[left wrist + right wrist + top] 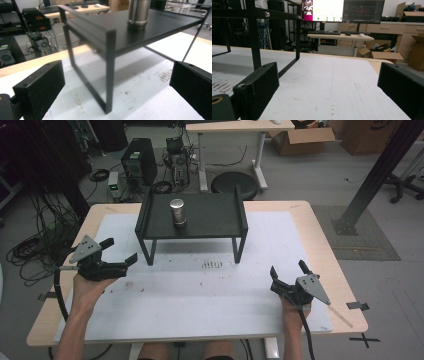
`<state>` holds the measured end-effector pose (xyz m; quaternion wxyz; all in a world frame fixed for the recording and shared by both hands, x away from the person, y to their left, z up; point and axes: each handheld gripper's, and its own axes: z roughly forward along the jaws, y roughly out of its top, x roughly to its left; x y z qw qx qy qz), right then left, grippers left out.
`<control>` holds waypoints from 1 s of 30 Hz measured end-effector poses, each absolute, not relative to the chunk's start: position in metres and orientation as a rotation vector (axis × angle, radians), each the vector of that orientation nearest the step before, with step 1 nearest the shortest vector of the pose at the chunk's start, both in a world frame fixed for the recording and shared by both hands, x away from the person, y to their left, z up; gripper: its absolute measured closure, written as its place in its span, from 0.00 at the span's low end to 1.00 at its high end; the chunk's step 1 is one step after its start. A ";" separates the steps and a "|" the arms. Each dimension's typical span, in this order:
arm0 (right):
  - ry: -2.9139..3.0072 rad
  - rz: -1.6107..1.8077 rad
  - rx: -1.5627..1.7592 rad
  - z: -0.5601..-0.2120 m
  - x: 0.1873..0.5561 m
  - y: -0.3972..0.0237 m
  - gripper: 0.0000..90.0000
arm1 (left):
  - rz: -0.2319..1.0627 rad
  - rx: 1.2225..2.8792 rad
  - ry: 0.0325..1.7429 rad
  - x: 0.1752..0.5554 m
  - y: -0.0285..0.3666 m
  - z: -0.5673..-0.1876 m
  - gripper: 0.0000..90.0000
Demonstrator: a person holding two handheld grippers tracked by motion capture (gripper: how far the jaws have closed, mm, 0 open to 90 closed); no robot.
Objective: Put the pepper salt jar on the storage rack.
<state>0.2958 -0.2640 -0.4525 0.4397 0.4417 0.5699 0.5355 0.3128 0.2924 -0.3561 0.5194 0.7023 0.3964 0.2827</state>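
Note:
A black metal stand (210,215) sits at the far middle of the white mat (200,290). On its top, left of centre, stands a steel cylinder cup (177,211). My left gripper (119,250) hovers open at the left, just off the stand's near left leg, jaws pointing right at it. In the left gripper view the stand (160,27) and cup (138,13) loom close between the wide-apart pads (40,87). My right gripper (288,268) is open at the right, near the mat, empty, with the stand's legs (257,37) on the left of its view.
The wooden table (327,245) has free mat in front of and beside the stand. A scuffed patch (212,265) marks the mat near the stand's front. Behind the table are a round stool (234,184), a computer tower (139,161) and cables on the floor.

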 end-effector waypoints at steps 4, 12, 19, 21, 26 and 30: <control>1.417 1.330 1.098 -0.452 0.296 -0.264 0.04 | 0.680 1.656 0.972 0.308 0.304 -0.371 0.00; 1.418 1.330 1.100 -0.452 0.296 -0.264 0.04 | 0.689 1.658 0.969 0.300 0.315 -0.390 0.00; 1.419 1.328 1.099 -0.452 0.296 -0.264 0.04 | 0.699 1.652 0.980 0.292 0.323 -0.409 0.00; 1.420 1.328 1.099 -0.452 0.296 -0.264 0.04 | 0.706 1.654 0.978 0.290 0.325 -0.413 0.00; 1.420 1.327 1.098 -0.452 0.296 -0.263 0.04 | 0.717 1.635 0.993 0.284 0.331 -0.424 0.00; 1.419 1.327 1.097 -0.452 0.296 -0.263 0.04 | 0.736 1.620 1.004 0.280 0.336 -0.431 0.00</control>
